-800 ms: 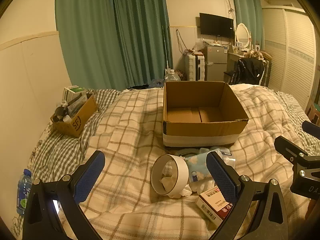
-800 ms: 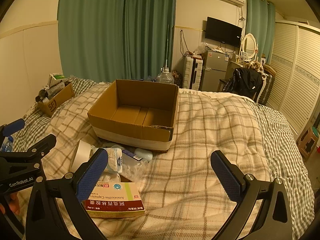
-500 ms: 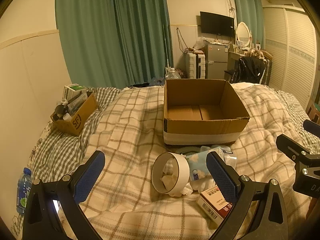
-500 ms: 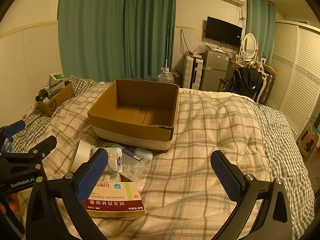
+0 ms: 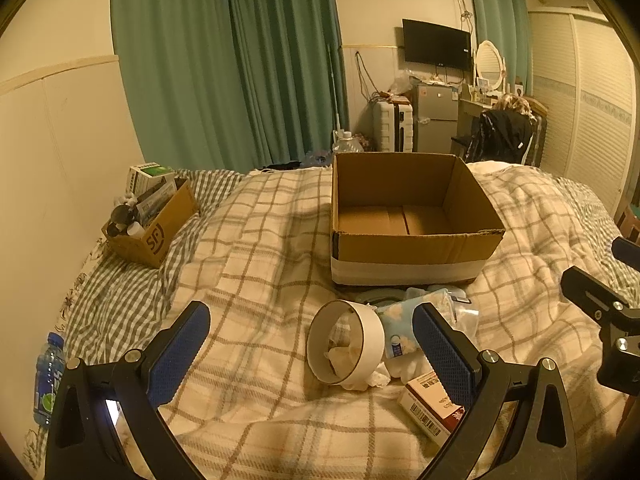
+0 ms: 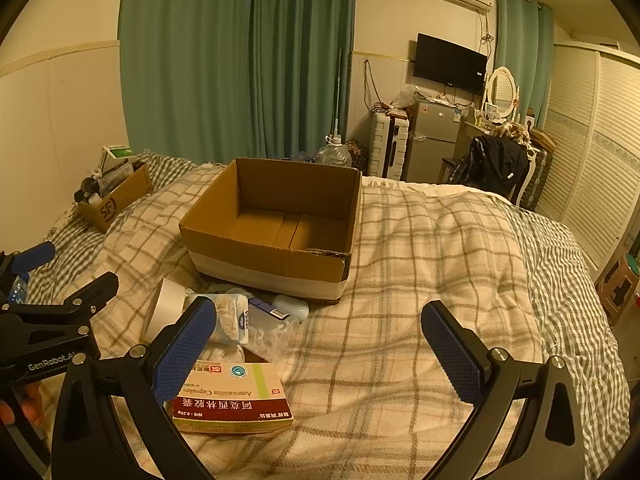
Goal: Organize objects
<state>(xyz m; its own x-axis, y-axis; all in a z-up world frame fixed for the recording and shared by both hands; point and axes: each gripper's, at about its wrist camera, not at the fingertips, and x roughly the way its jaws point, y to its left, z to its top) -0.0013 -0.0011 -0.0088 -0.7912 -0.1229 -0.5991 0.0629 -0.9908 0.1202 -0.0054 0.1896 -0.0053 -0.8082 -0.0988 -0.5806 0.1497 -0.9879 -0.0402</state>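
On the plaid bedspread (image 6: 420,264), the red-and-white medicine carton (image 6: 234,400) lies beside the wide-open, empty right gripper (image 6: 320,344); the left gripper (image 5: 308,344), equally spread, frames the white tape roll (image 5: 346,342) before the brown cardboard box (image 5: 412,224).

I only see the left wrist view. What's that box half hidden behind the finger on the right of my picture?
Observer: A medicine box, lying flat on the blanket. Its top reads Amoxicillin Capsules.
Operator: Is the right gripper holding anything?
Observer: No. The right gripper is open, with only blanket between its fingers; the medicine box lies by its left finger.
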